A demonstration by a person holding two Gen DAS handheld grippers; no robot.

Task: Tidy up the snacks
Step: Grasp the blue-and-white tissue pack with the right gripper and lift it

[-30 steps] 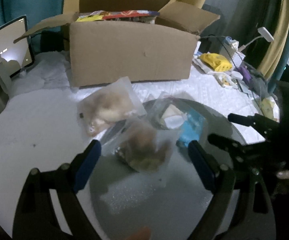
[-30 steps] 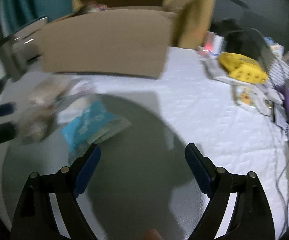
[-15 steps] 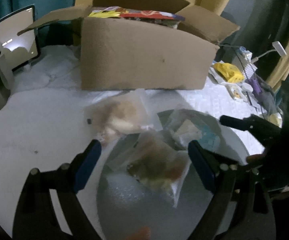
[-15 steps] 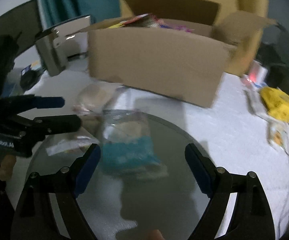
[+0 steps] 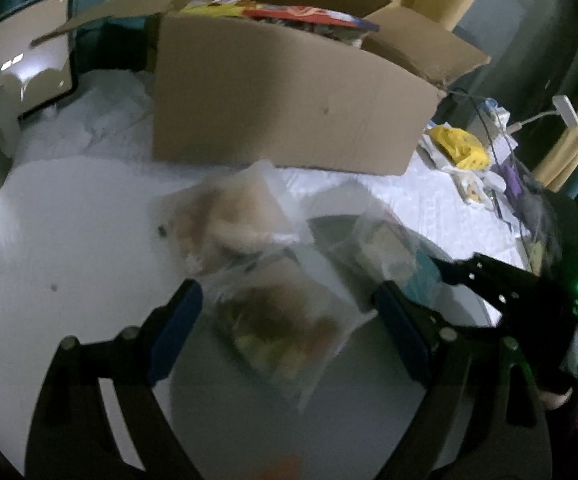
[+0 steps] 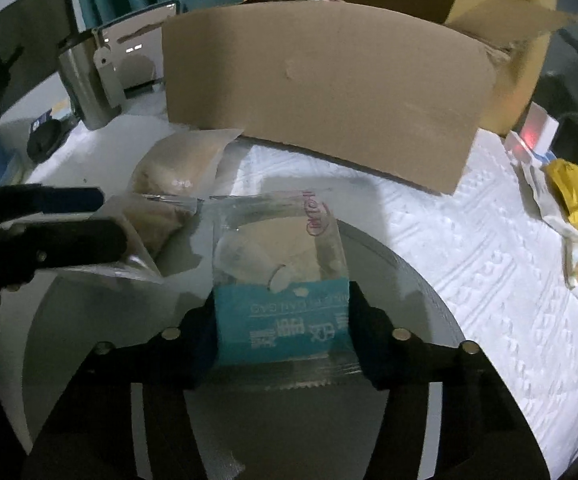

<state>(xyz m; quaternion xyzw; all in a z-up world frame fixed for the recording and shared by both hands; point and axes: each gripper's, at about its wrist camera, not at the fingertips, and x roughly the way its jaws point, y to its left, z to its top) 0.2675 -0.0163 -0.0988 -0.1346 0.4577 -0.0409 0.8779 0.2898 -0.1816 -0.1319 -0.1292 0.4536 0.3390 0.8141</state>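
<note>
Right tool: moved in since earlier frame, jaws just closing, now clenched on teal packet at lower centre. Left tool: released, wide over brown snack bag, centre frame. Box: top of frame, holding snacks.

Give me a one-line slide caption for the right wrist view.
Right gripper closing on a teal-and-clear snack bag on the round tray, cardboard box behind.

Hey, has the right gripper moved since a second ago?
Yes. The right gripper has swung left along the cardboard box, from bare tray to the teal snack packet, and its jaws have just been closing on the packet's sides.
</note>
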